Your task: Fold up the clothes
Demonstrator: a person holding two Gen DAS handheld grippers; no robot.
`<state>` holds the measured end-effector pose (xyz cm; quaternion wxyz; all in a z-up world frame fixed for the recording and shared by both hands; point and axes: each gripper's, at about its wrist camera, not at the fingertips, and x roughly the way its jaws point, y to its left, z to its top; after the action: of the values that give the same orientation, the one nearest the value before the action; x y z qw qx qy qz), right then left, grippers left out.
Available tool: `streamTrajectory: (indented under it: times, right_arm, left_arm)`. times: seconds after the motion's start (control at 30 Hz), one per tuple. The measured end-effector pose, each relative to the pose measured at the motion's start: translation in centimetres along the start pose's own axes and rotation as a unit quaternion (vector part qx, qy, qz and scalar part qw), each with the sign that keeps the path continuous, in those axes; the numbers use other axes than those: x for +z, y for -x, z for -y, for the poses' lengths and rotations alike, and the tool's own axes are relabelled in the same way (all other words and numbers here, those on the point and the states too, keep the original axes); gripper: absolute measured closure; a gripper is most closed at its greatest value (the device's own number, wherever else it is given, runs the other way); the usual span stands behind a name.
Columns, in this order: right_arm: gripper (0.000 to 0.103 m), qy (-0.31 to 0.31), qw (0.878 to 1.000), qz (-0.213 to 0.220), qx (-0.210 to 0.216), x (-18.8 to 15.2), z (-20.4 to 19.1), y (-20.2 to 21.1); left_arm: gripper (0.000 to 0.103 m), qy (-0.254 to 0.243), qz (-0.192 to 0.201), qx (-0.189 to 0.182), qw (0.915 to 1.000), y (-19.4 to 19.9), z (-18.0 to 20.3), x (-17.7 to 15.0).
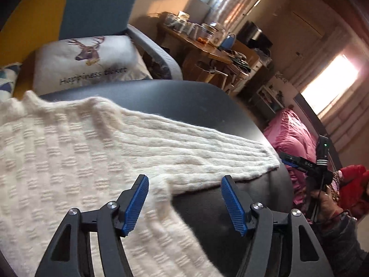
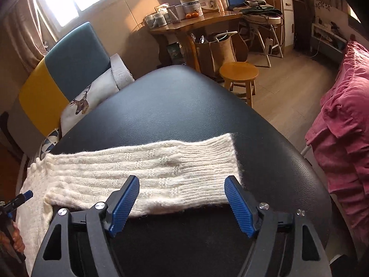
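Blue ribbed pads of the left tool (image 1: 184, 204) sit closest to the left wrist camera, spread wide and pinching nothing; its left pad (image 1: 136, 205) hangs over the cream knit sweater (image 1: 69, 157), at the armpit where sleeve meets body, while the other pad is over bare black surface. Whether either pad touches the knit cannot be told. That sweater lies flat on the black worktop (image 1: 184, 97), its body filling the view from 7 to 10 o'clock and its sleeve (image 1: 207, 145) running out toward 3 o'clock, the cuff ending near the worktop's right edge. Just beyond the cuff, at 3 to 4 o'clock, a hand holds the right tool (image 1: 288, 159). From the right wrist camera, the right tool (image 2: 182, 204) is likewise spread and empty, both pads hovering at the near edge of the sleeve (image 2: 147, 170), which stretches straight across from 9 to 3 o'clock. At 11 o'clock behind the worktop rests a deer-print cushion (image 1: 87, 60) on a teal and yellow sofa (image 2: 66, 69); a pink bedcover (image 2: 343, 106) lies at 3 o'clock.
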<state>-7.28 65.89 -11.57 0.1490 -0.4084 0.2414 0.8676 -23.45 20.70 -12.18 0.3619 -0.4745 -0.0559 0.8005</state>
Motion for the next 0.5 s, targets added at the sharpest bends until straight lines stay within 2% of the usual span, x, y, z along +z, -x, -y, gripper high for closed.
streamTrajectory:
  times: [0.07,0.17,0.23,0.3,0.33,0.4,0.5]
  right_arm:
    - [0.024,-0.004,1.0,0.005,0.013,0.5,0.0,-0.5]
    - [0.024,0.006,1.0,-0.005,0.024,1.0,-0.7,-2.1]
    - [0.024,0.013,0.999,-0.022,0.022,1.2,-1.2,-3.5]
    - [0.023,0.013,0.999,-0.039,-0.006,0.9,-0.9,-4.8]
    - [0.024,0.02,0.999,-0.031,-0.012,1.0,-0.8,-4.9]
    - [0.024,0.034,0.999,-0.017,-0.025,1.0,-0.7,-5.0]
    - [0.023,0.067,0.996,-0.021,-0.052,0.8,-1.7,-5.2]
  left_arm:
    - [0.033,0.018,0.015,0.028,0.9994,1.3,-1.8,-0.7]
    - [0.032,0.04,0.013,0.074,0.9964,1.5,-4.3,-2.6]
    - [0.03,0.06,0.006,0.083,0.9947,1.5,-5.9,-3.6]
    - [0.03,0.07,0.004,0.084,0.994,1.6,-6.8,-4.4]
    - [0.03,0.068,0.007,0.085,0.994,1.8,-6.9,-4.7]
    - [0.029,0.056,0.011,0.091,0.9942,1.8,-6.6,-5.1]
    - [0.026,0.026,0.011,0.107,0.9939,1.3,-5.5,-5.7]
